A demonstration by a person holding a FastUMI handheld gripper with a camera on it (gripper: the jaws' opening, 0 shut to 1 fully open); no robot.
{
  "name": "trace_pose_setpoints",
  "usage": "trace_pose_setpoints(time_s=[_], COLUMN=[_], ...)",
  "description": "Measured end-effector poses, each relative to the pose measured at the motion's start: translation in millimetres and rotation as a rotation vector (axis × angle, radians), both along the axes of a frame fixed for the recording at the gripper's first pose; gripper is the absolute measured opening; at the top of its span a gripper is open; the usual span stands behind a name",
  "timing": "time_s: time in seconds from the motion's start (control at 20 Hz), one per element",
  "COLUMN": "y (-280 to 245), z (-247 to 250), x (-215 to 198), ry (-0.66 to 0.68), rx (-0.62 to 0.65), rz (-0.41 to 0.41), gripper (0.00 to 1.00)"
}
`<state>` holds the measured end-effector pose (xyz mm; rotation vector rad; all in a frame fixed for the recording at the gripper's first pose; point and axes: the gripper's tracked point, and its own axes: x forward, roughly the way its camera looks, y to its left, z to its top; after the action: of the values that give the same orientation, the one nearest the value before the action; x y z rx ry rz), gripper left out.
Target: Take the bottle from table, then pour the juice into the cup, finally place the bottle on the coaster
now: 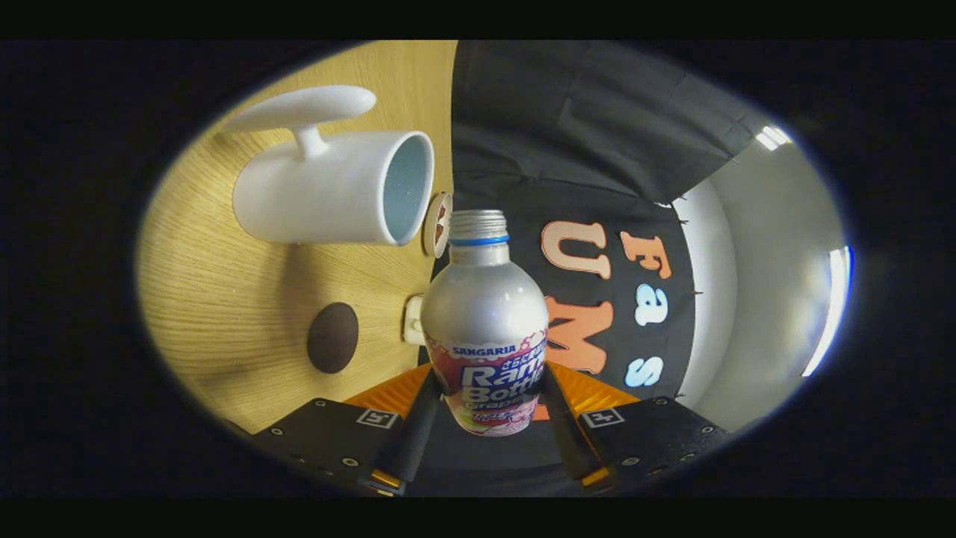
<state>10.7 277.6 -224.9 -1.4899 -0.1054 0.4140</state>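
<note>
My gripper (489, 385) is shut on a silver metal bottle (484, 299) with a blue neck ring and a pink and white label; one finger presses on each side of the label. The view is rolled on its side, so the bottle lies tilted relative to the wooden table (224, 299). Its threaded mouth has no cap and sits just beside the rim of the white cup (321, 190), level with the cup's lower edge. The cup has a handle and a pale blue inside. A dark brown round coaster (332, 338) lies flat on the table, beside the bottle's body.
A small round disc with a brown pattern (438, 224) stands at the table's far edge just behind the cup. A small white object (413, 320) sits by the table edge next to the bottle. Black cloth wall and a pale wall lie beyond.
</note>
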Motion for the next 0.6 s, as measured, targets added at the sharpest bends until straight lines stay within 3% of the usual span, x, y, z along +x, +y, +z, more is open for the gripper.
trace_pose_setpoints(time_s=[0.6], y=[2.0], z=[3.9], x=[-0.1], ry=[-0.026], rx=[-0.042], rz=[0.016], gripper=[0.73])
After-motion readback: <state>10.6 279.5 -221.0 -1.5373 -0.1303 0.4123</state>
